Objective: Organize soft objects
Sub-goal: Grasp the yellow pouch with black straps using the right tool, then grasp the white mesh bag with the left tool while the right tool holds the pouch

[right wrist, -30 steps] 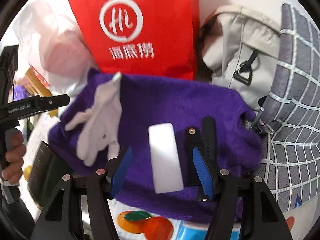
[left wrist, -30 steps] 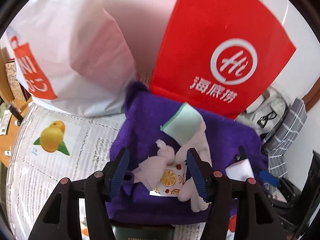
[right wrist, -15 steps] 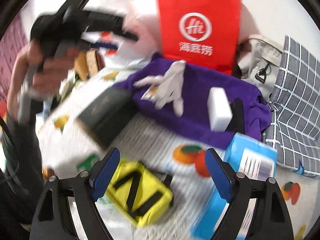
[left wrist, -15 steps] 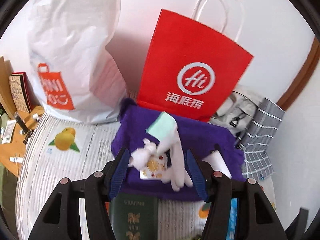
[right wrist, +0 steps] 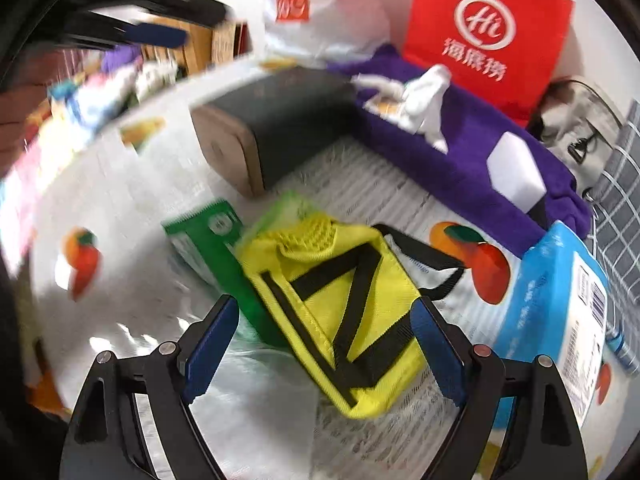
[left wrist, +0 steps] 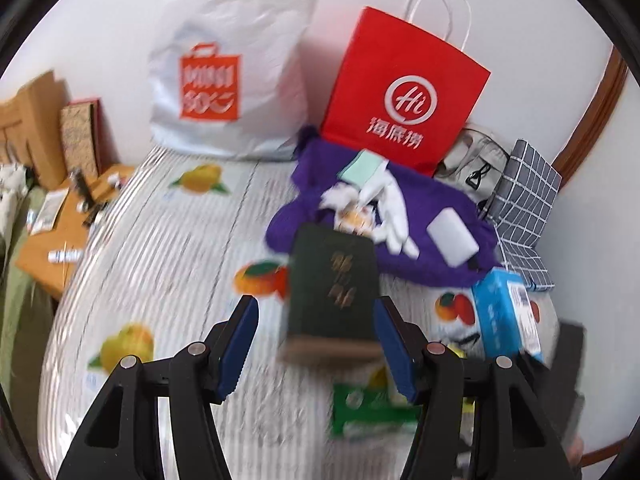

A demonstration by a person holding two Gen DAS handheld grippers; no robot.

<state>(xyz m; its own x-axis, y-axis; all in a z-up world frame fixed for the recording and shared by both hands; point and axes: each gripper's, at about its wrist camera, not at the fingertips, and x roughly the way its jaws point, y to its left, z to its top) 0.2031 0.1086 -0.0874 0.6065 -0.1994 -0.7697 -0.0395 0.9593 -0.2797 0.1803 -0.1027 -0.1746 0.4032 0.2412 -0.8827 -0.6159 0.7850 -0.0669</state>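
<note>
A purple towel (left wrist: 432, 204) (right wrist: 472, 152) lies by the red paper bag (left wrist: 404, 92) (right wrist: 488, 32). On it lie a white glove (left wrist: 392, 208) (right wrist: 424, 96), a mint cloth (left wrist: 360, 166), a white sponge (left wrist: 452, 236) (right wrist: 516, 168) and a fruit-print cloth (left wrist: 354, 220). My left gripper (left wrist: 316, 344) is open and empty, above a dark green book (left wrist: 334, 288) (right wrist: 280, 120). My right gripper (right wrist: 324, 344) is open and empty, over a yellow pouch with black straps (right wrist: 336, 304).
A blue tissue pack (left wrist: 504, 312) (right wrist: 560, 304) and a green packet (left wrist: 368, 404) (right wrist: 212, 240) lie on the fruit-print cover (left wrist: 160, 248). A white plastic bag (left wrist: 232, 60), a grey bag (left wrist: 476, 160) and a checked cloth (left wrist: 524, 208) line the wall.
Both grippers have pulled back from the purple towel toward me. The left now looks over the green book, the right over the yellow pouch. Both views are motion-blurred.
</note>
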